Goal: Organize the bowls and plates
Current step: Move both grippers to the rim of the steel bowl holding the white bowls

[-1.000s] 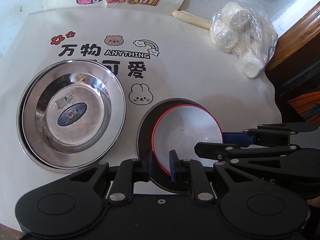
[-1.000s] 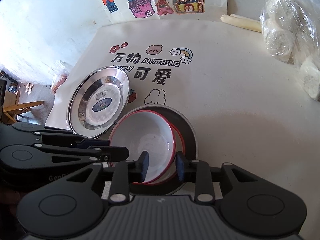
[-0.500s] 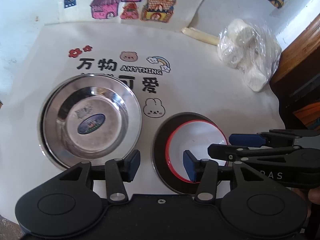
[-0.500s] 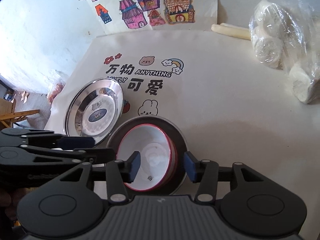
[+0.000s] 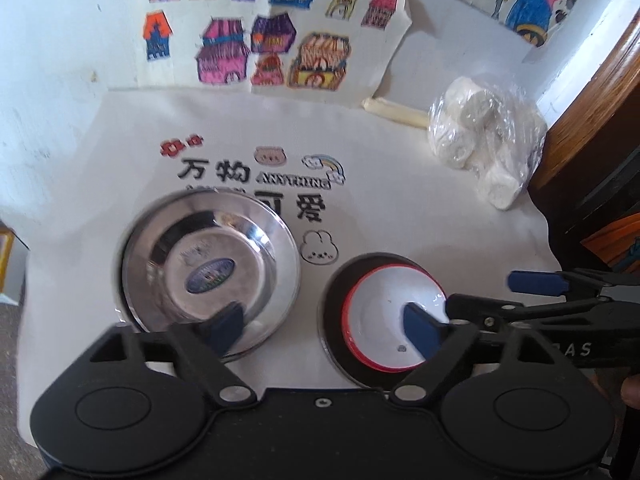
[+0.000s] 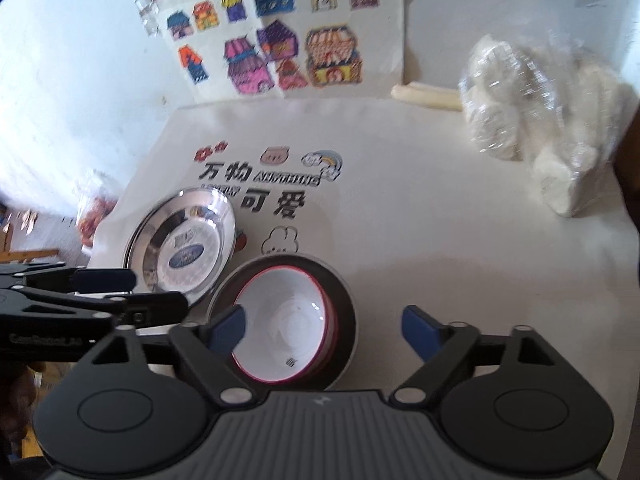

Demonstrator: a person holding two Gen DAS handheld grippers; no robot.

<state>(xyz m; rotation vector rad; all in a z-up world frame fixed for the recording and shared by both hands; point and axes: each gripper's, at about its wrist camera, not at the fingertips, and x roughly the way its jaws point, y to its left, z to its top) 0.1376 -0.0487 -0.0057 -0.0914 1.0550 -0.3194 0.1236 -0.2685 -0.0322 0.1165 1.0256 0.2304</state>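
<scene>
A white bowl with a red rim [image 5: 394, 316] sits nested in a dark bowl [image 5: 332, 320] on the printed cloth. Left of them lies a stack of steel plates [image 5: 208, 276]. My left gripper [image 5: 322, 326] hovers above and in front of the dishes. Its jaws are opening wide and grip nothing. In the right wrist view my right gripper [image 6: 323, 326] also hangs over the white bowl [image 6: 288, 320] and dark bowl [image 6: 344, 320]; its jaws are opening and touch nothing. The steel plates [image 6: 184, 248] lie to the left. Each gripper shows in the other's view: the right gripper [image 5: 500, 294], the left gripper [image 6: 136, 292].
A plastic bag of white rolls [image 5: 484, 148] and a cream stick [image 5: 394, 110] lie at the back right. Coloured house drawings [image 5: 272, 52] hang on the wall behind. A wooden frame [image 5: 592, 92] borders the right side. The table drops off at the left edge.
Both grippers let go of the white bowl's rim, spread their jaws wide, and rose back from the table. The bowl stays nested in the dark bowl.
</scene>
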